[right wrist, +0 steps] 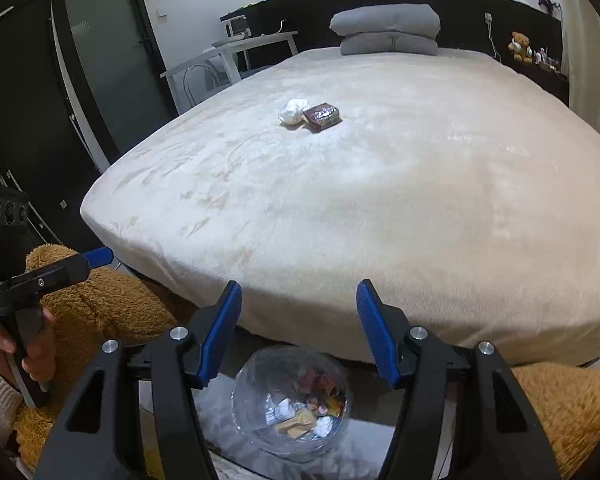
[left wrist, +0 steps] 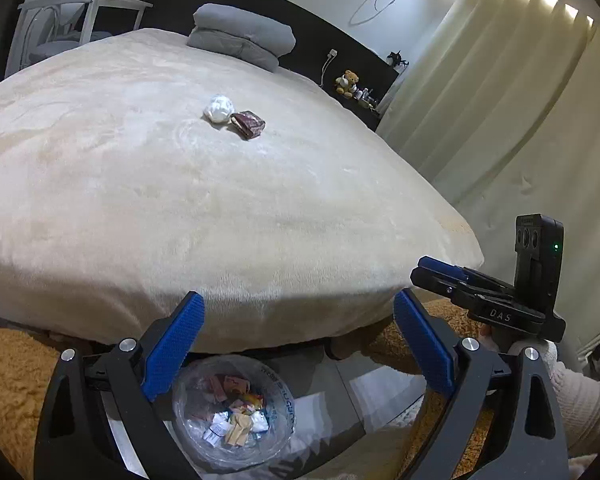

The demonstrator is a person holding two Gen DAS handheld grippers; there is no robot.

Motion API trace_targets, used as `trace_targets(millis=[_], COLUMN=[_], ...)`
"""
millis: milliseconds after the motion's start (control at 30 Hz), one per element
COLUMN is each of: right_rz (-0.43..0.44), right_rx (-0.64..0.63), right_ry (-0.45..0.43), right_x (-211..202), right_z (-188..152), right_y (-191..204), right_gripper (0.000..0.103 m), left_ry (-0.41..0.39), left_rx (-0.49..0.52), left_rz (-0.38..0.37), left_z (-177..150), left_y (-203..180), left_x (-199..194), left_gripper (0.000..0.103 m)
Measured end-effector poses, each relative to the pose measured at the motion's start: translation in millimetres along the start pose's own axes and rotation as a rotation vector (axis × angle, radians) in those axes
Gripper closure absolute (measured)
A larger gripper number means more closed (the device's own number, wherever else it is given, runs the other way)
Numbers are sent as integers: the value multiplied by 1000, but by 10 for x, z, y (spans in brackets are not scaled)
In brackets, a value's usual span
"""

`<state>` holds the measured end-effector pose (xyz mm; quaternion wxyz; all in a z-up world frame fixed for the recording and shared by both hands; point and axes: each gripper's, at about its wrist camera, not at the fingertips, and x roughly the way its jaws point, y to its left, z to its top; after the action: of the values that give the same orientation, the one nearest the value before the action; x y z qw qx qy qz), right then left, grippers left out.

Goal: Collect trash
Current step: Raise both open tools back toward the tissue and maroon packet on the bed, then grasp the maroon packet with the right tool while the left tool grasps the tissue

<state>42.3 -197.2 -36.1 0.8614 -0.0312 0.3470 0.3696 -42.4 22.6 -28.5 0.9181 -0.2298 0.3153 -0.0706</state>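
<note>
On the cream bed [right wrist: 380, 200], mid-mattress, I see a crumpled white wad [right wrist: 293, 111] touching a brown wrapper packet [right wrist: 321, 116]. Below the bed's near edge, a clear bag of collected trash [right wrist: 292, 402] sits between my fingers. Left gripper [left wrist: 298, 342] fingers stand wide apart, empty; right gripper [right wrist: 299, 330] fingers partly open, empty.

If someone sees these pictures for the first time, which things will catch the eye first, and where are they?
The wide cream bed fills both views, with a white crumpled wad touching a dark brown wrapper near its middle. Below the foot of the bed stands a clear bin with wrappers inside. Two grey pillows are stacked at the head.
</note>
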Motion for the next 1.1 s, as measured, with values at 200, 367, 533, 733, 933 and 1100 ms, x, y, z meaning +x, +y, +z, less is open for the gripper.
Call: trace_targets(millis=[200, 367, 533, 733, 933, 1100], right_rz=[2, -16, -32, -45, -59, -69], right_rx=[-47, -66, -86, -96, -113, -129], right_ry=[-12, -6, 1, 13, 6, -3], right_x=[253, 608, 965, 1398, 1799, 2066], right_z=[447, 807, 1115, 1405, 1634, 1810], right_y=[-69, -146, -188, -215, -215, -220], right_gripper=[43, 40, 40, 20, 8, 8], left_ry=[-58, -85, -100, -96, -95, -85], left_rx=[12, -7, 13, 4, 15, 13], left_rz=[-1, -7, 10, 25, 47, 61], left_z=[427, 817, 1156, 1451, 1675, 1809], left_y=[92, 216, 324, 529, 705, 852], left_x=[43, 138, 281, 477, 617, 737], left_gripper=[10, 10, 10, 10, 10, 10])
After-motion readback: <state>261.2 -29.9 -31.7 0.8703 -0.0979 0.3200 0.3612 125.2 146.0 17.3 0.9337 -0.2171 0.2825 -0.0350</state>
